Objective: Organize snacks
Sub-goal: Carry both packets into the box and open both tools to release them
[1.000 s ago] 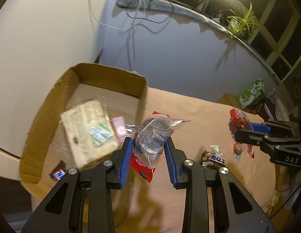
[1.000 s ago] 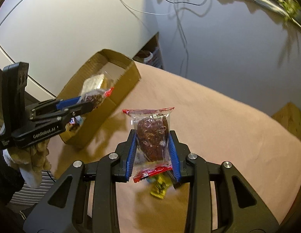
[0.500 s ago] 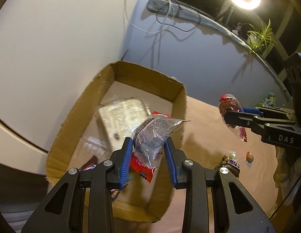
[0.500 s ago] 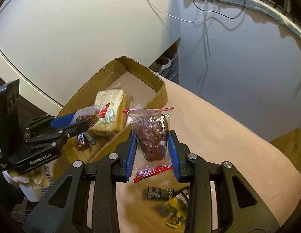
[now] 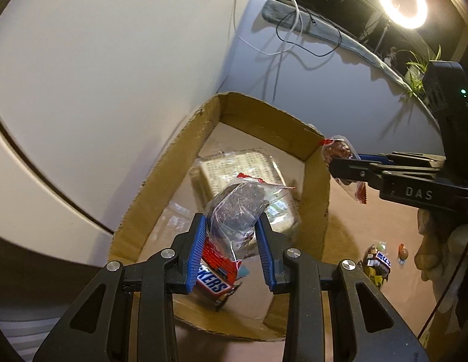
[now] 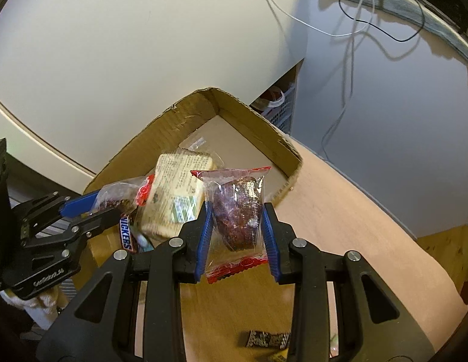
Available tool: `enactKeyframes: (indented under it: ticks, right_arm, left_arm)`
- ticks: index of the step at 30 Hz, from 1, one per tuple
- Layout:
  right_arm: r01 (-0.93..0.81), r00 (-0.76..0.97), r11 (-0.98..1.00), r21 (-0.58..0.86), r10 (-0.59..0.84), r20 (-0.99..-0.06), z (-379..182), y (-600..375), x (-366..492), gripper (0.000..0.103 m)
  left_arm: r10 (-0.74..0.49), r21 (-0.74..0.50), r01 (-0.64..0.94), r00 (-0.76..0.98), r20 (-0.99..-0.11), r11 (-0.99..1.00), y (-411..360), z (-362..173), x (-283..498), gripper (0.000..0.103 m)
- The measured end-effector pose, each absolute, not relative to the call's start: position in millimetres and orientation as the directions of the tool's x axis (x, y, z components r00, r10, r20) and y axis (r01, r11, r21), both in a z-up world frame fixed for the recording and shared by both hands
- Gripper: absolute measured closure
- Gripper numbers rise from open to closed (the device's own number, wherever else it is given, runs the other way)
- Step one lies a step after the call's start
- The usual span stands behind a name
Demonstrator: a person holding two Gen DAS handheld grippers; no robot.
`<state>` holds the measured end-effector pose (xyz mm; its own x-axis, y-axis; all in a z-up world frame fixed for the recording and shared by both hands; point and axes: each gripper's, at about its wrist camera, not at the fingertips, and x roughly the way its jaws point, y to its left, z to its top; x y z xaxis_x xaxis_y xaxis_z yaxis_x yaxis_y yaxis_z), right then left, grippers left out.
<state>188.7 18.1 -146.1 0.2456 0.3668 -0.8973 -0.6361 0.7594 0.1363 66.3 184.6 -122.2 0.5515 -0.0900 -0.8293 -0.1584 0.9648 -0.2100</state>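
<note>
A tan tabletop [image 6: 339, 211] carries an open brown cardboard box [image 5: 317, 181] against a white wall. Inside lie a clear-wrapped pale bread block [image 5: 243, 169] and a Snickers bar [image 5: 213, 283]. The left gripper [image 5: 231, 250] pinches a clear, red-edged packet of dark snack [image 5: 237, 211] above the box — long axis upright. The right gripper [image 6: 237, 235] clamps a similar reddish packet [image 6: 237, 214] upright beside the box's near wall — loose wrapped sweets [image 5: 378, 262] lie on the table.

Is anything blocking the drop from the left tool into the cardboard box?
Nothing visible blocks it. The left tool holds its clear snack packet over the open cardboard box. Below lie a Snickers bar and a wrapped sandwich, with bare floor around them.
</note>
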Motion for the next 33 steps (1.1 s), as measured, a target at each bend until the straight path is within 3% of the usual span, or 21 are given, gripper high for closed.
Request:
enactKeyframes:
  ticks: [22,26,29,31,33]
  right_arm:
    - [-0.665,0.228,0.740,0.097,0.325,-0.918,-163.9,52.4,206.3,0.068]
    - [-0.665,0.248,0.743,0.080,0.320,-0.914,-163.4,53.2,205.7,0.042]
    - [-0.661,0.259,0.747,0.069,0.314,-0.914,-162.1,52.9,206.0,0.041]
    - [-0.661,0.261,0.748,0.065,0.310,-0.914,-162.0,53.0,205.9,0.030]
    - [-0.660,0.269,0.749,0.062,0.313,-0.911,-160.3,51.9,204.8,0.029]
  left_arm:
    - [-0.073,-0.202,-0.183,0.542,-0.837,0.962,192.9,-126.6,71.1,0.070]
    - [-0.066,-0.187,-0.171,0.542,-0.838,0.967,189.7,-125.5,72.1,0.063]
    - [-0.066,-0.186,-0.169,0.543,-0.837,0.968,188.4,-125.7,71.4,0.057]
    - [-0.064,-0.183,-0.169,0.542,-0.838,0.968,187.7,-126.1,71.2,0.057]
    - [-0.063,-0.181,-0.167,0.541,-0.839,0.969,187.1,-125.9,70.9,0.057]
